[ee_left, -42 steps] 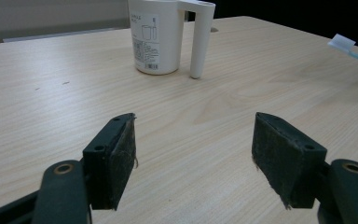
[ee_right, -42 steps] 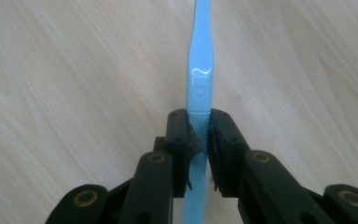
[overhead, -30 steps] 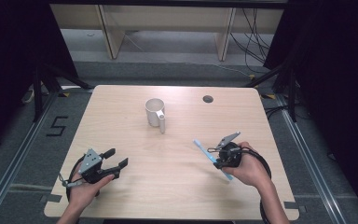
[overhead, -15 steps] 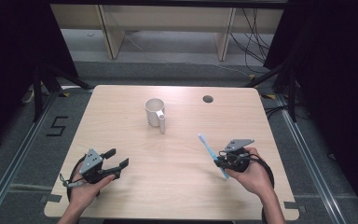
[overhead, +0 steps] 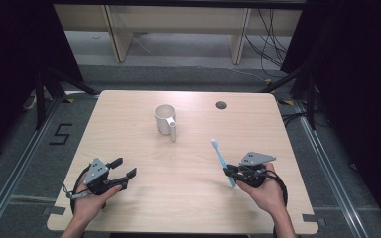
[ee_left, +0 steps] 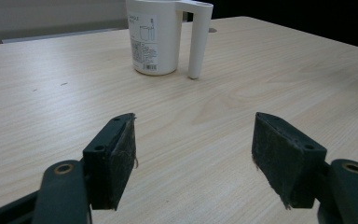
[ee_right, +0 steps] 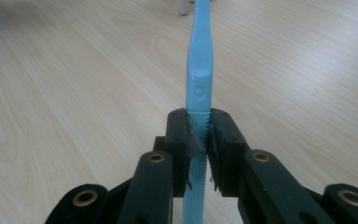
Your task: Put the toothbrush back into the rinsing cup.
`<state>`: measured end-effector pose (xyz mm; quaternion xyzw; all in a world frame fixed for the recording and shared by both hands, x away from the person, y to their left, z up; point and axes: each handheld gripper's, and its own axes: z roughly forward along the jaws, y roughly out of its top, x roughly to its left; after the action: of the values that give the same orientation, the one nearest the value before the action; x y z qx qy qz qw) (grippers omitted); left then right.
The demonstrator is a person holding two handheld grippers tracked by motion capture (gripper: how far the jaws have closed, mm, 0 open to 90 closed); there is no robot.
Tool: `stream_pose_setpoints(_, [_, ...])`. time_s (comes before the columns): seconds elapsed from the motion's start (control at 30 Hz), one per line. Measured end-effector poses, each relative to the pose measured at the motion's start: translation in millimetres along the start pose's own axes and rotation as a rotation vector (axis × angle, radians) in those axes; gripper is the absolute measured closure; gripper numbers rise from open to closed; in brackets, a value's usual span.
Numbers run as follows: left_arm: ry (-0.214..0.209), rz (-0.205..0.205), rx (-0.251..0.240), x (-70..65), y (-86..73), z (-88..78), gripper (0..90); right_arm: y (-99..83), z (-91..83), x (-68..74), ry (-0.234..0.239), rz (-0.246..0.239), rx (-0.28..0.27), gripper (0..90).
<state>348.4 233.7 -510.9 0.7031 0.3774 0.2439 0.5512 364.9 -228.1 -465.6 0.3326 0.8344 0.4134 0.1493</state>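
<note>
A light blue toothbrush [overhead: 222, 161] stands tilted over the table's right front, its white head up and away from the person. My right gripper [overhead: 229, 173] is shut on its ribbed handle [ee_right: 198, 140], both pads pressing it. A white mug [overhead: 164, 118] with a long straight handle [overhead: 172, 132] stands upright at mid-table, also ahead of the left jaws as the mug [ee_left: 154, 37]. My left gripper [overhead: 124, 167] rests at the front left, open, with bare table between its pads [ee_left: 121, 154].
The light wood table [overhead: 129, 148] has a round dark cable hole [overhead: 221, 105] at the back right. Shelf legs and cables stand on the floor beyond the far edge.
The right hand has shifted slightly toward the front and lower with the toothbrush, which now stands more upright. The left gripper and mug have stayed put.
</note>
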Motion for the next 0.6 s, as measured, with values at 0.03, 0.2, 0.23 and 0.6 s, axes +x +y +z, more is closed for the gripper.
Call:
stream_pose_setpoints(0.03, [0.003, -0.001, 0.002, -0.3, 0.0, -0.1, 30.1, -0.5, -0.1, 1.0, 0.0, 0.016, -0.002, 79.3])
stream_pose_setpoints(0.2, [0.0, -0.001, -0.001, 0.0, 0.0, -0.1, 30.1, -2.6, 2.8, 1.5, 0.005, -0.006, -0.045, 79.2])
stream_pose_setpoints(0.23, [0.0, -0.001, -0.001, 0.1, 0.0, -0.1, 30.1, -3.5, 3.6, 2.4, 0.007, 0.001, -0.052, 79.2])
stream_pose_setpoints(0.6, [-0.006, 0.016, -0.005, 0.1, 0.6, 0.6, 30.1, -8.3, 8.6, 8.0, 0.021, 0.015, -0.156, 79.3])
